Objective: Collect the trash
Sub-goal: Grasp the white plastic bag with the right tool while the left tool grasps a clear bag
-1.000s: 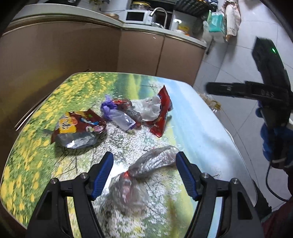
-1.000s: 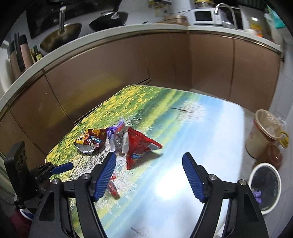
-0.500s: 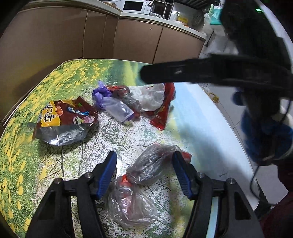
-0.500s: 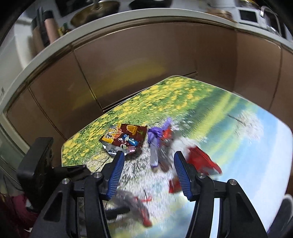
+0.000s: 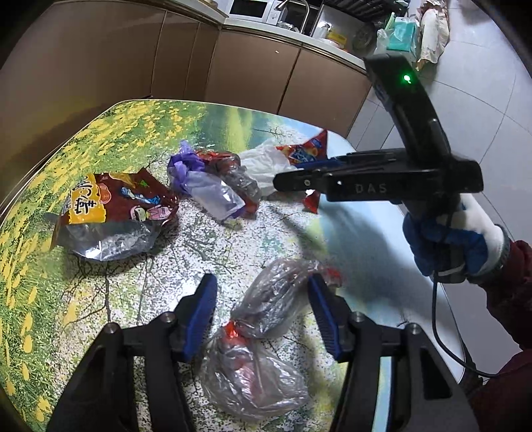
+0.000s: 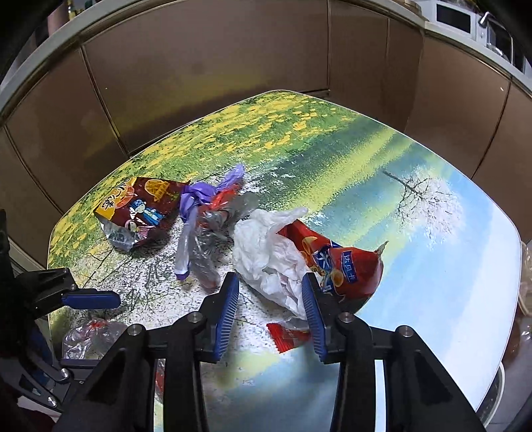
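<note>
Lower centre of each wrist view: we log both jaws released, narrowed since a second ago; left gripper (image 5: 261,310) now straddles clear knotted bag (image 5: 266,299), right gripper (image 6: 269,307) has closed in on white crumpled bag (image 6: 266,252). Pickups imminent, nothing collected yet.

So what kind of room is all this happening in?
Most likely a home kitchen: brown cabinets run under a pale counter carrying a microwave and a sink tap, and the littered table stands just in front of them.
</note>
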### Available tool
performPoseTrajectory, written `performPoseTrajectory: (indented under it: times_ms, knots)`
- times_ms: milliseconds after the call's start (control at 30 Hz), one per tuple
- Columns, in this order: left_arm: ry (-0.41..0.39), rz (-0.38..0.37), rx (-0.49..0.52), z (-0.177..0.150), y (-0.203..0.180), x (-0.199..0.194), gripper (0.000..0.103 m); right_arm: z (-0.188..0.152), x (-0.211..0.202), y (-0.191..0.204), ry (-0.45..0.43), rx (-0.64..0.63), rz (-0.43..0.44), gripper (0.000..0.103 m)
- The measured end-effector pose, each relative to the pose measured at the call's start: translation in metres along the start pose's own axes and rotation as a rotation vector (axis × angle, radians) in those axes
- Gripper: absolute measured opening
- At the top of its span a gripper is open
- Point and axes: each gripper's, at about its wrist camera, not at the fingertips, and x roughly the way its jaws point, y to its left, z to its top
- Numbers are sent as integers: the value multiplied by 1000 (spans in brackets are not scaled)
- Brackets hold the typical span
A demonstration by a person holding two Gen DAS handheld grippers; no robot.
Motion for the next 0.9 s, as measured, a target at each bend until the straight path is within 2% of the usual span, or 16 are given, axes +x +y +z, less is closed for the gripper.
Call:
performPoseTrajectory:
  times_ms: [100, 267, 400, 700, 900]
  knots:
    - [10, 3, -4, 0, 1, 2, 42, 5, 9, 2, 9, -19, -10, 35]
    - [20, 9, -17, -1, 2, 4, 15, 9, 19, 3, 27, -33, -28, 9]
    - [7, 17, -34, -2, 1, 0, 12, 11, 1, 0, -23, 1, -6, 6]
    - [-53, 44, -67, 4, -14, -28, 11, 16, -87, -1, -205, 47, 84, 6]
    - [-82, 76, -78, 8, -30, -44, 11, 6, -138, -2, -301, 51, 86, 6]
